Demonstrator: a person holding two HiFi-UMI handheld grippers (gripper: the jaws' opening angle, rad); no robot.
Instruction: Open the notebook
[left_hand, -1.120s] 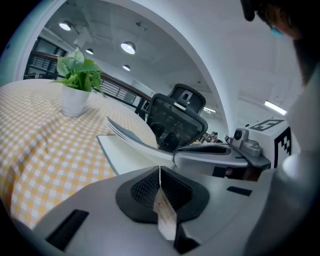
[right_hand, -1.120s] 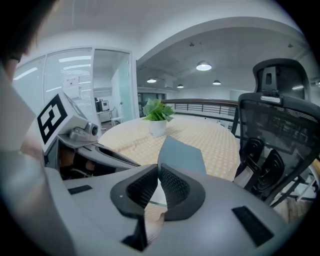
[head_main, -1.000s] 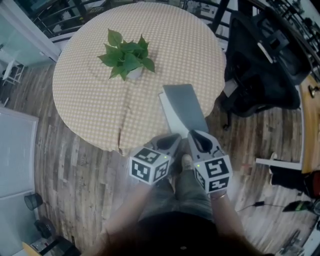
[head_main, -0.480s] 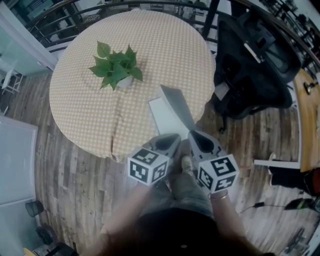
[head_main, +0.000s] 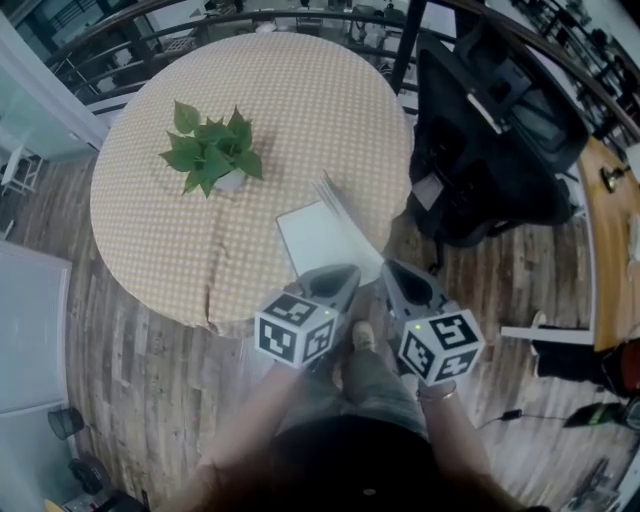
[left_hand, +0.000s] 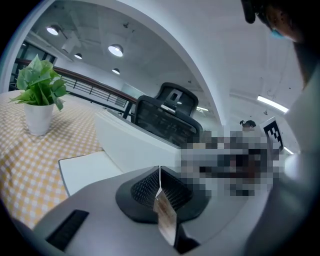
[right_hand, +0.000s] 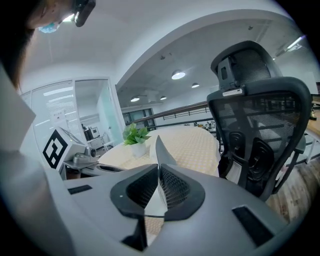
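Observation:
The notebook (head_main: 312, 238) lies near the front right edge of the round checked table (head_main: 280, 90), a white page facing up. Its grey cover (head_main: 345, 215) stands raised, nearly edge-on, along the page's right side. My right gripper (head_main: 390, 272) is at the cover's near corner. In the right gripper view the right gripper (right_hand: 159, 172) is shut, with the thin cover (right_hand: 161, 148) running up between its pads. My left gripper (head_main: 347, 277) hovers just left of it at the notebook's near edge. The left gripper (left_hand: 160, 176) is shut, nothing clearly between its pads; the white page (left_hand: 85, 169) lies ahead and to the left.
A potted green plant (head_main: 210, 150) stands on the table left of the notebook. A black mesh office chair (head_main: 490, 140) is close on the right. A railing (head_main: 300, 18) runs behind the table. My legs and a shoe (head_main: 360, 335) are below, on wood floor.
The grey cover has swung up from a slanted, face-on position to nearly upright and edge-on, exposing the white page. Both grippers rose a little, and the table slid left in the head view.

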